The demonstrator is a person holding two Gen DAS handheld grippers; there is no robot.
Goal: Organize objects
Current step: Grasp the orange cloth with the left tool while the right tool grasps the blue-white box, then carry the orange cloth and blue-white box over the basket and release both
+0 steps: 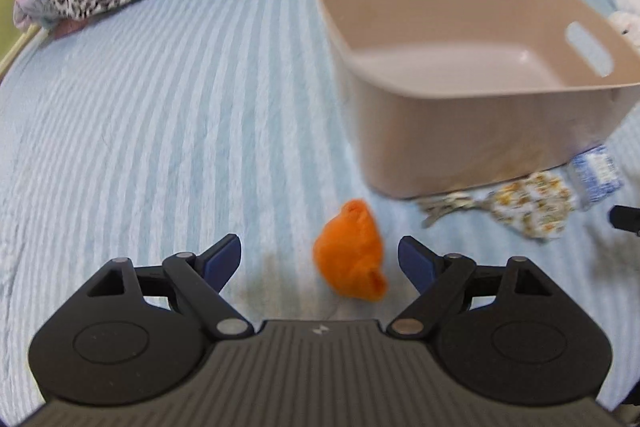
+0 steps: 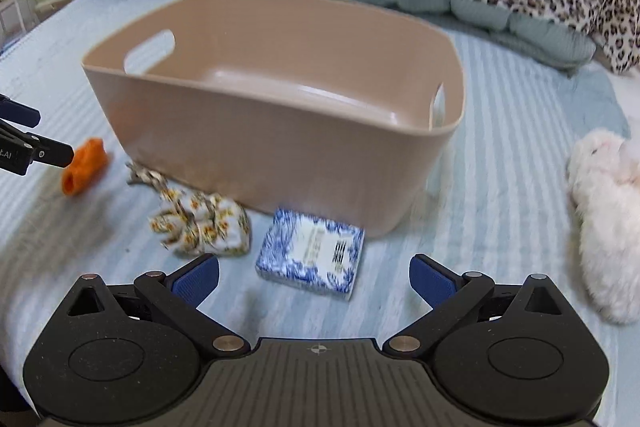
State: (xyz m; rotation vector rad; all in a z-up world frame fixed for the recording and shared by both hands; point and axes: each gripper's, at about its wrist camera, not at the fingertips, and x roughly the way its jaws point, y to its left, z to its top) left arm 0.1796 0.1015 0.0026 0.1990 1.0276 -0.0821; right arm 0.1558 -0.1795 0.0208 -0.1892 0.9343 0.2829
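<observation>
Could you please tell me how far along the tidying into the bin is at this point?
Nothing looks done: the beige bin shows no items inside. In hand: the open left gripper frames the orange cloth; the open right gripper faces the blue-and-white pack. Also left: the floral pouch and white plush.

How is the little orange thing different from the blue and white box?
The orange thing is soft, rumpled cloth in one plain colour; the blue and white box is flat and stiff, with sharp corners, a printed pattern and a label. The orange thing lies in front of the left gripper; the box lies in front of the right gripper. Both lie on the striped bed cover, outside the empty tan bin.
</observation>
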